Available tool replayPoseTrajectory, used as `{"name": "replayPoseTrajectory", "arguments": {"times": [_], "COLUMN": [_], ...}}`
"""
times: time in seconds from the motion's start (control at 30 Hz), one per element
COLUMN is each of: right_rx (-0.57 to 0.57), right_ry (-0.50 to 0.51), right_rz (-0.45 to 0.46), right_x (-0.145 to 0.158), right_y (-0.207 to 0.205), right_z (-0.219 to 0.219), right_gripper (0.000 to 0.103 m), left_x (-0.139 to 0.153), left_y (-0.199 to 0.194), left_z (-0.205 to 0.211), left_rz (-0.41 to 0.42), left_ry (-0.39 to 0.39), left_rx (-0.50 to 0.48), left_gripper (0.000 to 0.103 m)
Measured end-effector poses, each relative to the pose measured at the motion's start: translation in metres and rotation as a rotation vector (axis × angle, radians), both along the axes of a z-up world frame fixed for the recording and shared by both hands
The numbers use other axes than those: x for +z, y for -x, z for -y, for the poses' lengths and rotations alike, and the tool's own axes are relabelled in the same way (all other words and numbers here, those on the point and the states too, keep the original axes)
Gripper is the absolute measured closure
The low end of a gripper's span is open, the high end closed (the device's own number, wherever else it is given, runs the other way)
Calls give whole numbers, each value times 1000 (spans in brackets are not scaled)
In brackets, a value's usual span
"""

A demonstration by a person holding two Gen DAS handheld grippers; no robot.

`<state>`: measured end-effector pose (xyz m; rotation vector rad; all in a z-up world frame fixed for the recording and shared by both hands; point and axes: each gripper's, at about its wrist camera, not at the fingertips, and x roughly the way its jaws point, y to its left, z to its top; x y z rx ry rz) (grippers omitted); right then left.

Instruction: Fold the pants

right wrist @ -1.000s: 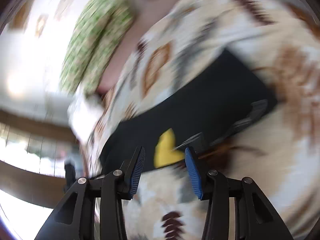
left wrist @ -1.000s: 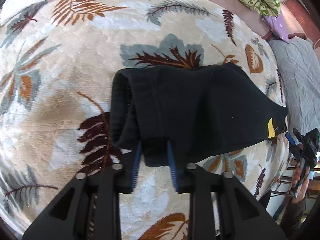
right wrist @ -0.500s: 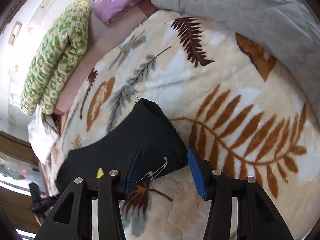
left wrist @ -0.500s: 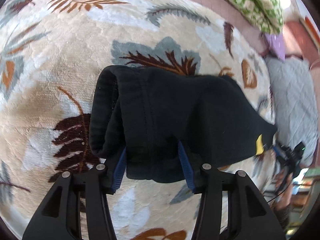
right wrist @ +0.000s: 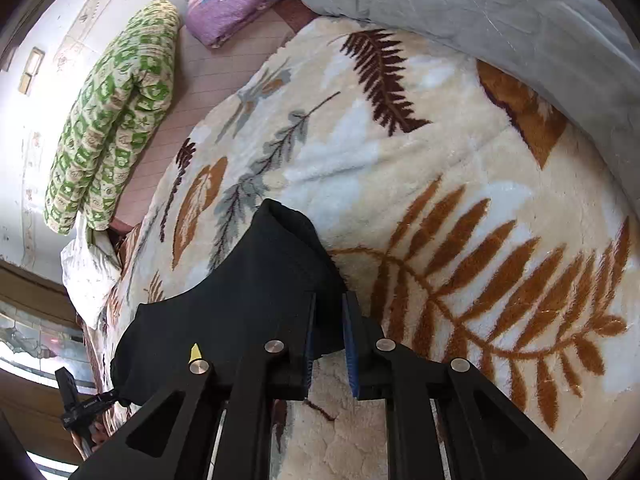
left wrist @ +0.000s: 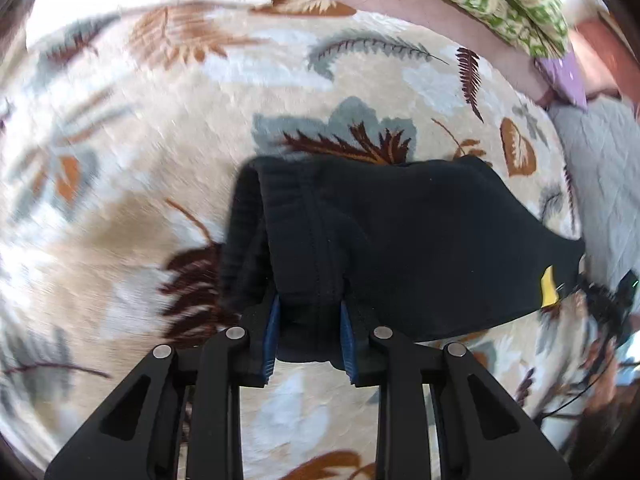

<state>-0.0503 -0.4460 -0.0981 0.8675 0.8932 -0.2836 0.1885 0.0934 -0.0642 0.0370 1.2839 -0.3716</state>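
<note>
Though bunched, black pants (left wrist: 420, 240), yellow-tagged.

Bed covered by cream blanket (right wrist: 420, 184) with brown, rust and grey-blue leaf print. Grey quilt (right wrist: 500, 20) along one edge, overlapping the blanket. Purple pillow (right wrist: 240, 0) beside the quilt. Green-patterned rolled quilt (right wrist: 116, 116) on pinkish sheet (right wrist: 208, 80), near pale wall (right wrist: 60, 20). Bright daylight on wall. White cloth (right wrist: 88, 268) bunched at bed edge.
</note>
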Motion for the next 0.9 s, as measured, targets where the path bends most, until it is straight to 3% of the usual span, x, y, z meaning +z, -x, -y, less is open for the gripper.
{"name": "replayPoseTrajectory", "arguments": {"times": [0.1,0.17,0.27,0.33,0.47,0.57,0.67,0.8,0.9], "right_rx": [11,15,18,23,45,43,43,53,88], "right_ry": [13,21,60,74,78,66,39,0,-32], "right_rz": [-4,-18,-41,-46,-24,5,33,70,88], "right_x": [1,-2,-6,-6,5,14,22,31,34], "right_y": [-2,-5,-9,-10,-6,4,15,26,24], "right_z": [-2,-2,-4,-6,-7,-4,1,11,20], "right_gripper": [91,91,91,88,86,85,84,72,63], "left_x": [2,-14,-25,-20,1,27,43,56,55], "left_y": [2,3,11,12,5,0,2,38,72], "left_z": [7,14,26,25,2,-24,-35,11,67], "left_rz": [45,26,114,154,116,127,111,102,58], "left_ry": [-134,-216,-311,-295,-159,-59,-7,-31,27], "left_rx": [-58,-94,-139,-143,-88,6,81,35,-42], "left_gripper": [79,78,76,75,75,75,75,75,75]}}
